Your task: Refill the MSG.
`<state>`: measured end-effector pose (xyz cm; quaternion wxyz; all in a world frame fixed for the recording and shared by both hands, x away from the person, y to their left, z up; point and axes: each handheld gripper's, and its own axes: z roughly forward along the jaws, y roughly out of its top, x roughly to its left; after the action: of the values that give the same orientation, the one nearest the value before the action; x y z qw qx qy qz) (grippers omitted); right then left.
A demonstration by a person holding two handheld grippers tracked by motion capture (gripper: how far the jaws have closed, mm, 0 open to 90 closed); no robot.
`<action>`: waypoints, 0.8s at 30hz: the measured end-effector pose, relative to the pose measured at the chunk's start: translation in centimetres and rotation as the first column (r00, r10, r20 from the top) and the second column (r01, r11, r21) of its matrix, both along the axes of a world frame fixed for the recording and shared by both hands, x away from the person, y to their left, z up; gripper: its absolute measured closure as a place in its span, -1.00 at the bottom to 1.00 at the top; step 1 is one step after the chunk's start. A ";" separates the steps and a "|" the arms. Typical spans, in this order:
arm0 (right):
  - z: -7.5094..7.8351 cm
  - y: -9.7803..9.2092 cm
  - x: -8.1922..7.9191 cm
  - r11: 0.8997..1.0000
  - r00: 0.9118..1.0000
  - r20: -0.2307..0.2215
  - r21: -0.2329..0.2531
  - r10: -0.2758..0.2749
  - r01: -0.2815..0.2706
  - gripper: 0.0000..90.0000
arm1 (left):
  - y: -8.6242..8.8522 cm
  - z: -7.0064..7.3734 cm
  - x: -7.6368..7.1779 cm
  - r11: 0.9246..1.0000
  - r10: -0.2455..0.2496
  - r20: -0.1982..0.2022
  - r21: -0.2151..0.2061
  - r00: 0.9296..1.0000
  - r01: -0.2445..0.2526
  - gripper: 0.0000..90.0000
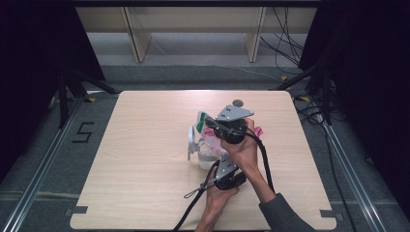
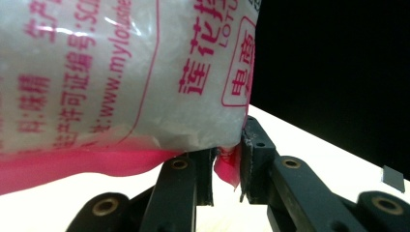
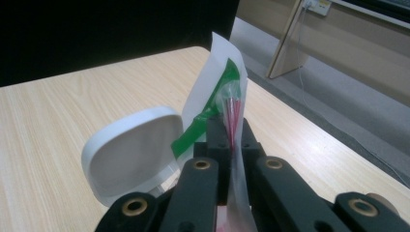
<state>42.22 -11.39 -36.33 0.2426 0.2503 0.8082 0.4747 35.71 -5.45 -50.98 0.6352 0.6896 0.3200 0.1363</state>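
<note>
A clear bag of white grains (image 1: 209, 137) with pink print and a green-and-white top hangs between both grippers above the table's middle. In the left gripper view the bag (image 2: 121, 72) looms close, and my left gripper (image 2: 227, 159) is shut on its pink bottom corner. My right gripper (image 3: 232, 130) is shut on the bag's upper edge (image 3: 217, 82), beside the green strip. Under the bag stands a white tub (image 1: 205, 162) with its hinged lid (image 1: 192, 140) standing open; the lid (image 3: 133, 150) is just left of the right jaws. From above, the left gripper (image 1: 220, 164) sits nearer the person than the right gripper (image 1: 213, 128).
The pale wooden table (image 1: 145, 145) has bare room to the left and at the front. A small grey disc (image 1: 237, 102) lies near the far edge. Black cables trail from both grippers toward the front edge. Shelf legs and floor cables are beyond the table.
</note>
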 end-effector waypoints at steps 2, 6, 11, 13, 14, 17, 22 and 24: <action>0.0 0.0 0.1 1.000 1.000 0.015 -0.013 0.001 -0.001 1.00 | 0.0 0.0 0.1 1.000 -0.005 -0.001 -0.002 1.000 0.005 0.72; -0.3 0.2 0.0 1.000 1.000 -0.011 0.008 -0.013 0.013 0.99 | 0.1 -0.1 0.1 1.000 -0.005 -0.001 0.001 1.000 0.005 0.72; -0.3 0.1 0.0 1.000 1.000 -0.006 0.011 -0.020 0.020 0.99 | 0.0 -0.1 0.1 1.000 0.004 -0.001 0.007 1.000 -0.004 0.71; -0.4 0.1 0.1 1.000 1.000 -0.020 -0.003 -0.006 0.006 1.00 | 0.0 -0.1 0.1 1.000 -0.002 -0.003 0.003 1.000 0.002 0.72; -0.3 0.2 0.0 1.000 1.000 -0.023 0.014 -0.014 0.014 0.99 | 0.0 -0.1 0.2 1.000 0.004 0.003 -0.006 1.000 -0.004 0.72; -0.1 0.2 -0.1 1.000 1.000 -0.013 0.011 -0.016 0.016 0.99 | 0.0 -0.1 0.2 1.000 0.002 0.005 -0.007 1.000 -0.002 0.72; -0.2 0.3 -0.2 1.000 1.000 -0.023 0.006 -0.012 0.012 0.99 | 0.1 0.0 0.1 1.000 -0.006 0.003 0.004 1.000 0.006 0.72; -0.2 0.3 -0.2 1.000 1.000 -0.003 0.010 -0.019 0.019 0.99 | 0.1 0.0 0.1 1.000 -0.003 -0.001 0.008 1.000 0.003 0.72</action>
<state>42.06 -11.11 -36.48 0.2444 0.2598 0.8037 0.4763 35.85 -5.34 -50.95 0.6327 0.6925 0.3188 0.1364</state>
